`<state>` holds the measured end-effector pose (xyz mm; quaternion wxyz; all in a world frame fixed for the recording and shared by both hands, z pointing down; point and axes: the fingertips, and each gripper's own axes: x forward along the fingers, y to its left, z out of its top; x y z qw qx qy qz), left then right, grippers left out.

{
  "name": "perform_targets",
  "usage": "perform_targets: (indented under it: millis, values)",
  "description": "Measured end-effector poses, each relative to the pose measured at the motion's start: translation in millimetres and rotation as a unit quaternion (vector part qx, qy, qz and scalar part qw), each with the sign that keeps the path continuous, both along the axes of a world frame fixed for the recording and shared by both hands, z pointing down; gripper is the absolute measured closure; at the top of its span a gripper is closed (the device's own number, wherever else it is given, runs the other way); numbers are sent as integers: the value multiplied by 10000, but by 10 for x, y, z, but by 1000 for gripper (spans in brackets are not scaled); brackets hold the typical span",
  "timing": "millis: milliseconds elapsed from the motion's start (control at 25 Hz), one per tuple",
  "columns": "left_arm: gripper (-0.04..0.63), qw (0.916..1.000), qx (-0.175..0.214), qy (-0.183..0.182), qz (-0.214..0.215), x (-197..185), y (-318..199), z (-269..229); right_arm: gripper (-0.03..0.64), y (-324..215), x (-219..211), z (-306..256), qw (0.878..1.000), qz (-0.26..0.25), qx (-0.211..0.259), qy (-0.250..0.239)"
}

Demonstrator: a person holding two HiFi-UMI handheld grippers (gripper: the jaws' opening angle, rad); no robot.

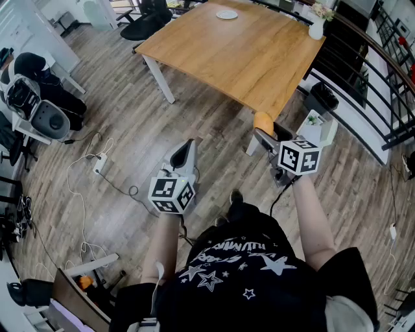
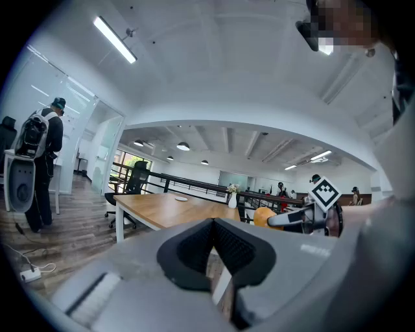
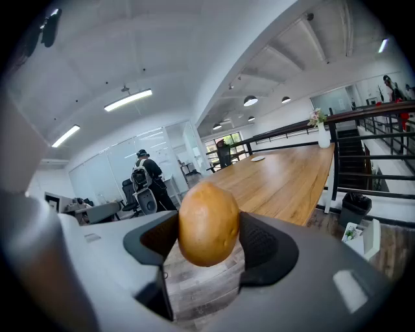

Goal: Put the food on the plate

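A brown potato (image 1: pixel 263 122) (image 3: pixel 208 222) sits between the pads of my right gripper (image 1: pixel 266 130) (image 3: pixel 209 227), which is shut on it, held in the air beside the near corner of the wooden table (image 1: pixel 240 52). The potato also shows in the left gripper view (image 2: pixel 262 216). A small white plate (image 1: pixel 227 14) (image 3: pixel 258 158) (image 2: pixel 181 198) lies at the table's far end, well away from both grippers. My left gripper (image 1: pixel 185 150) (image 2: pixel 213 224) hangs over the wooden floor left of the table, its jaws together with nothing in them.
A white vase with flowers (image 1: pixel 317 26) stands on the table's far right corner. A black railing (image 1: pixel 369 58) and a dark bin (image 1: pixel 322 97) lie to the right. Office chairs (image 1: pixel 146 23) stand beyond the table, cables (image 1: pixel 97 162) cross the floor, and a person with a backpack (image 2: pixel 42 162) stands left.
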<state>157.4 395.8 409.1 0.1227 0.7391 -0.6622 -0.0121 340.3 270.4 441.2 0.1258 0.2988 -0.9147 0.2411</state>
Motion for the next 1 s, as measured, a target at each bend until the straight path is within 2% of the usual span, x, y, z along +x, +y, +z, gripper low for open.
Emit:
perform_targets:
  millis: [360,600,800,1000]
  values:
    - [594,10000,57,13,-20,-59,139,-21,316,122,-130,-29,9998,-118,125,96]
    - [594,10000,-51,-18,10,-16,314,103,316,188,-88,-10,9993,-130,183,282]
    - [594,9998,-44,91,-149,-94,479,137,316,225,-66,-63,9997,-70,181,136]
    - [594,9998,-10,-5,-197,-217,547,117,314,348,-261,-22,9996,-263,86,-27]
